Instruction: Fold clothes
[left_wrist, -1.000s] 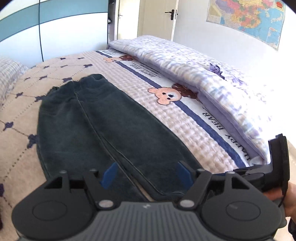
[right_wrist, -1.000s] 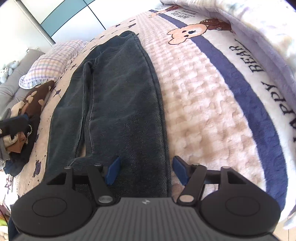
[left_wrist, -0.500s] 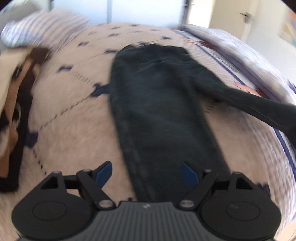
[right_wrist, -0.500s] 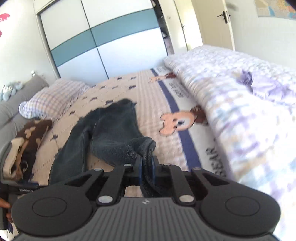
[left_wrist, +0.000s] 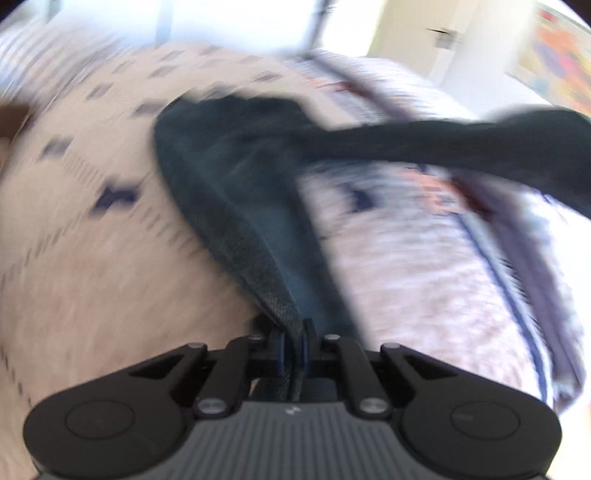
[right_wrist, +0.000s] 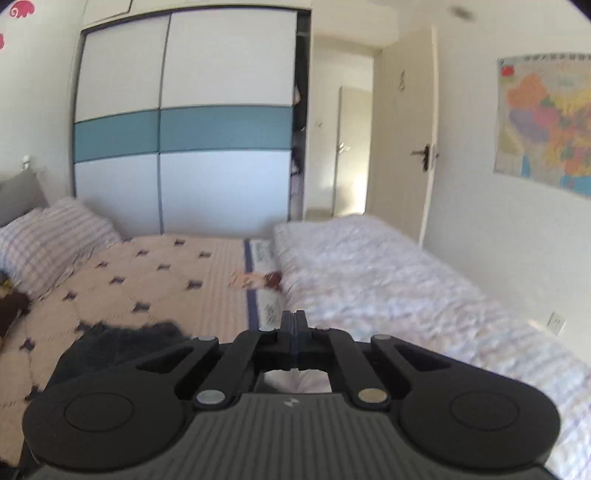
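Fingers of the left gripper (left_wrist: 293, 349) have just been closing, and now they pinch the hem of one leg of the dark blue trousers (left_wrist: 229, 192). The cloth runs away from those fingers, out over the bed (left_wrist: 92, 277), to the wide waist part at the far end. The grip is at the very end of the leg, likely so the whole leg can be lifted and laid over toward the waist.

The right gripper (right_wrist: 294, 325) has its fingers pressed tight together too. They have just been closing. Its own view shows no cloth between the tips, only a dark patch of the trousers low on the bed, below and to the left of the fingers. But in the left view the other leg hangs up in the air, far off to the right of the left fingers, pulled out like a rope. So the right fingers probably hold that leg end, to lift both ends as a pair.

The trousers look soft and thick, like denim, darker along the edge. The picture is very blurry. Beyond the fingers lie a striped pillow (right_wrist: 48, 240) and a rumpled pale quilt (right_wrist: 388, 277).
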